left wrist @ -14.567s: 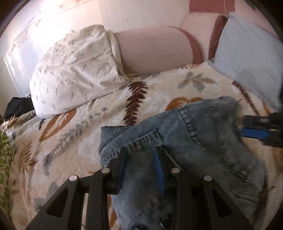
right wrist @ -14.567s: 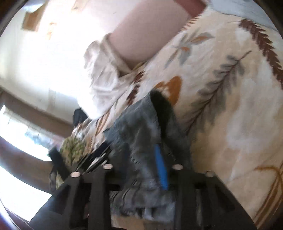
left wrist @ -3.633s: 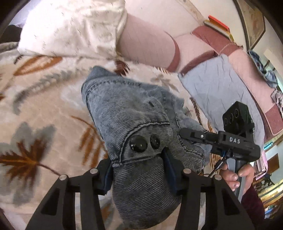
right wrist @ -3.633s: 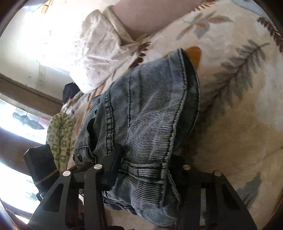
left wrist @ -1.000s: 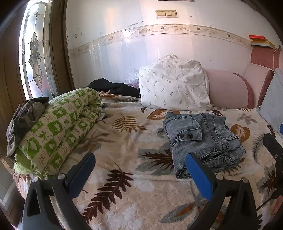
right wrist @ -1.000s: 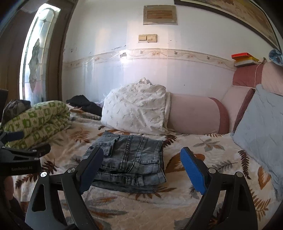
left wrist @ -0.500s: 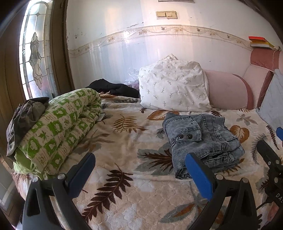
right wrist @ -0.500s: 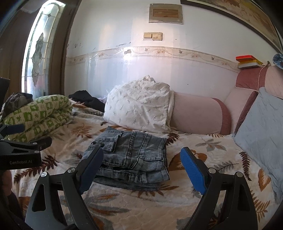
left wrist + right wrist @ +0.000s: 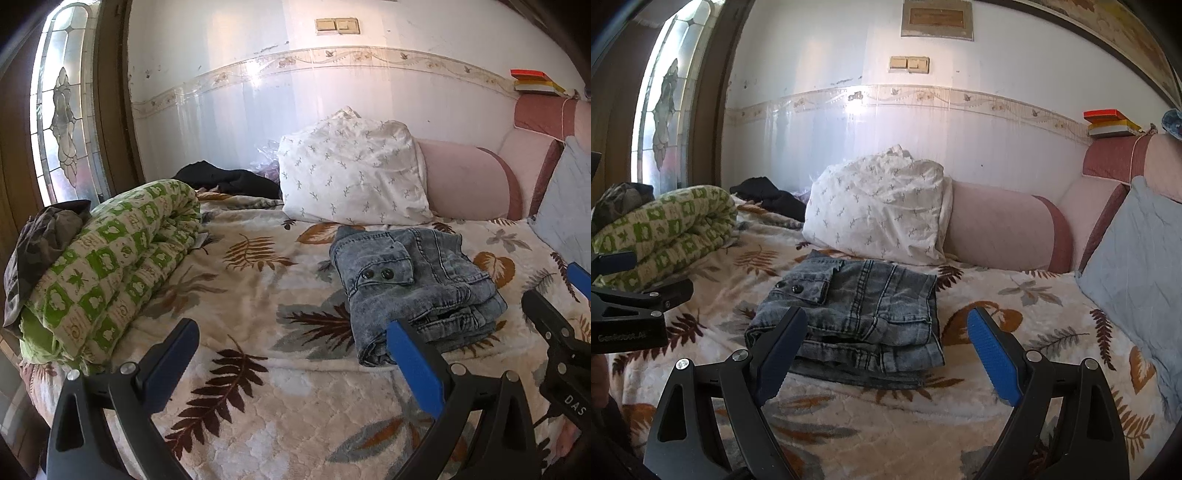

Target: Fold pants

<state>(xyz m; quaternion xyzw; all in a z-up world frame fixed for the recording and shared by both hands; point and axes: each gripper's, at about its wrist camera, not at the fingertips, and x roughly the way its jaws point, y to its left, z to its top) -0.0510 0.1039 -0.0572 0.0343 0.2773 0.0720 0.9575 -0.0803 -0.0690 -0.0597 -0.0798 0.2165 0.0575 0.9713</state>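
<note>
Pants: faded blue denim pants (image 9: 857,306), folded into a compact stack, lie on the leaf-print bed blanket (image 9: 258,398) ahead of both my grippers, nearer the right. Right gripper (image 9: 886,354) spread wide, empty, clear of the stack. Left gripper (image 9: 291,365) likewise wide, holding nothing. Fold looks finished.

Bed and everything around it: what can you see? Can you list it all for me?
jeans: one, washed blue-grey, folded in a stack mid-bed
blanket: one, cream with brown leaves, covering the bed
white pillow: one, sprigged, behind the jeans
pink bolster: one, right of the white pillow
blue cushion: one, pale, far right
green quilt: one, green-and-white, rolled at left
dark clothes: black heap by the wall
books: small stack, on the headboard
left gripper: black, blue pads, open, empty
right gripper: same, open, empty
</note>
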